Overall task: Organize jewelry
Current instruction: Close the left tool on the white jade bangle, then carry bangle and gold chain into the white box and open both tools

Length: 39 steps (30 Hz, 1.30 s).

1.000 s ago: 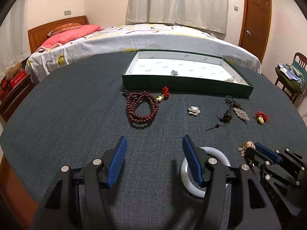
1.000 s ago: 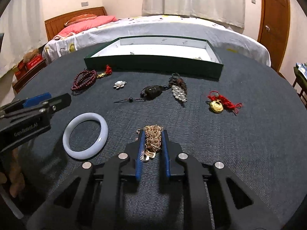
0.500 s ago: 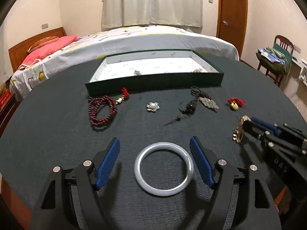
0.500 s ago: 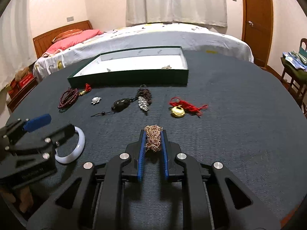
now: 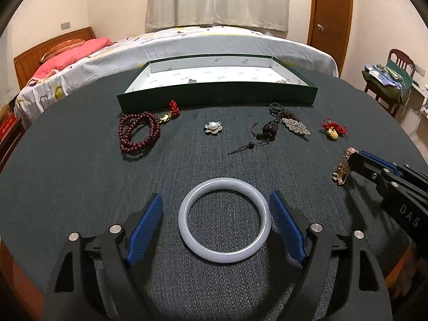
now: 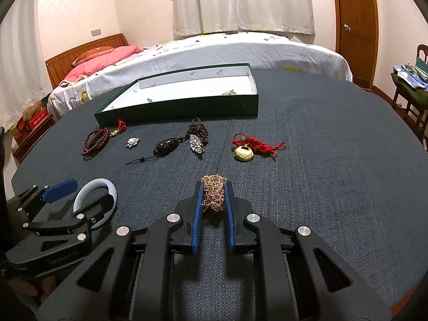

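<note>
My left gripper (image 5: 216, 208) is open, its blue pads either side of a white bangle (image 5: 224, 248) that lies flat on the dark table; neither pad touches it. My right gripper (image 6: 213, 187) is shut on a bunched gold chain (image 6: 213, 194) and holds it just above the table; it also shows at the right of the left wrist view (image 5: 343, 168). A green tray with a white lining (image 5: 267, 96) stands at the far side, with small pieces inside. In front of it lie red beads (image 5: 139, 133), a pearl brooch (image 5: 213, 127), a dark pendant (image 5: 268, 131) and a gold charm on red cord (image 5: 333, 131).
The round table (image 6: 334, 160) has a dark woven cover. A bed (image 5: 187, 42) stands behind it, a door (image 5: 330, 13) at the back right, a chair with clothes (image 5: 388, 77) to the right.
My left gripper has swung right and now straddles the white bangle. My right gripper has lifted the gold chain slightly and drawn back to the right.
</note>
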{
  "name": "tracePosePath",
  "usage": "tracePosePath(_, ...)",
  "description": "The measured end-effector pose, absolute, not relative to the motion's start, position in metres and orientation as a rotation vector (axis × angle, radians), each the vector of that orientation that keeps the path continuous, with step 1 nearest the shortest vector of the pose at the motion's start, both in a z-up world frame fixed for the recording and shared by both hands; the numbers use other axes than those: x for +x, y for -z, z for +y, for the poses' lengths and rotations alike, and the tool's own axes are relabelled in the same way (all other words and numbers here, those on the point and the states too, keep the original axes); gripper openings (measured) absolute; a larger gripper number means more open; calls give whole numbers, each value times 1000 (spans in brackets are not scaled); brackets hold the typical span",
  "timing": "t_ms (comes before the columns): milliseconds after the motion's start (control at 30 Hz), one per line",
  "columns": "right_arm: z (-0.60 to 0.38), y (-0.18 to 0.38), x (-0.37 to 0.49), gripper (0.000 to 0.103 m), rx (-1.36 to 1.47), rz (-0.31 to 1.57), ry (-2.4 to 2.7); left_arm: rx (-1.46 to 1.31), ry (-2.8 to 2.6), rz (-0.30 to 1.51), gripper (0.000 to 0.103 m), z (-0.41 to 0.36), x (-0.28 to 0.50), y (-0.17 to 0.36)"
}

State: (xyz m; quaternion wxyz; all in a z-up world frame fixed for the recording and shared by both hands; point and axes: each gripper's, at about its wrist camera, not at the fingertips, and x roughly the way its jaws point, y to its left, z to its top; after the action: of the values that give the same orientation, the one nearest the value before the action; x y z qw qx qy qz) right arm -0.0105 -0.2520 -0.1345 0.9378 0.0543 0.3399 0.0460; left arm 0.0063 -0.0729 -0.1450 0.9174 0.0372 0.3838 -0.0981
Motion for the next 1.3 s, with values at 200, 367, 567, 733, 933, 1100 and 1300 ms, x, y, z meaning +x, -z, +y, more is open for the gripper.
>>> tracePosePath(200,-251,134,-11,15,107,695,-94,95,201,811,80,-76,7,150)
tracePosePath(367,-250,134,-11,15,107,697,-94,102,198,797,79,-74,6,151)
tracePosePath(567,-250,134,-11,15,108,696,-95,111,218,789,68,-73,5,149)
tracePosePath(733,-248,132,-12,15,104,687,-99,115,213,790,68,-70,6,147)
tracePosePath(933,-245,123,-13,15,102,659,-112,123,188,731,68,-65,8,133)
tracePosePath(1100,-243,106,-7,15,104,622,-123,128,172,671,68,-61,16,114)
tracePosePath(1300,-242,77,11,15,100,560,-134,115,174,625,68,-56,36,93)
